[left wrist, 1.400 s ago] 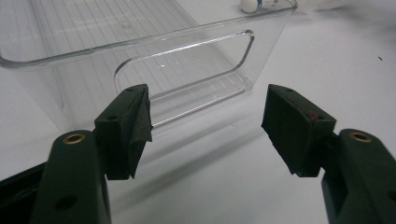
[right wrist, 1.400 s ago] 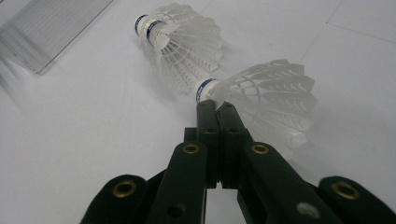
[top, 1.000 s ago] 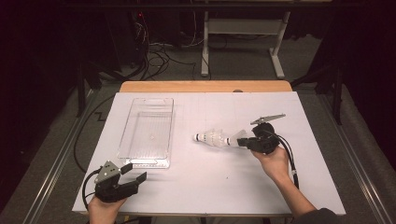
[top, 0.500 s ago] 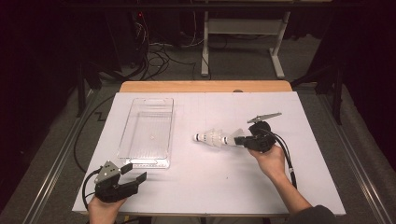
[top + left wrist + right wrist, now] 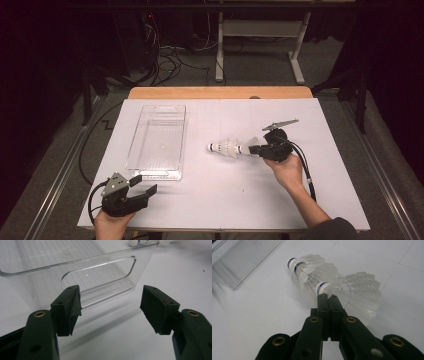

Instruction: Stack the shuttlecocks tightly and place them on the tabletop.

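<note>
I'm seeing the shuttlecocks (image 5: 231, 148) lying on the table (image 5: 210, 200), right of the tray (image 5: 157, 140), between it and the right gripper (image 5: 256, 148)

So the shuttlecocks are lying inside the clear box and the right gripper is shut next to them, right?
Not quite. The shuttlecocks lie on the white table, outside the clear box and to its right, as the high view shows. The right gripper is indeed shut, its tips at the nearest shuttlecock.
</note>
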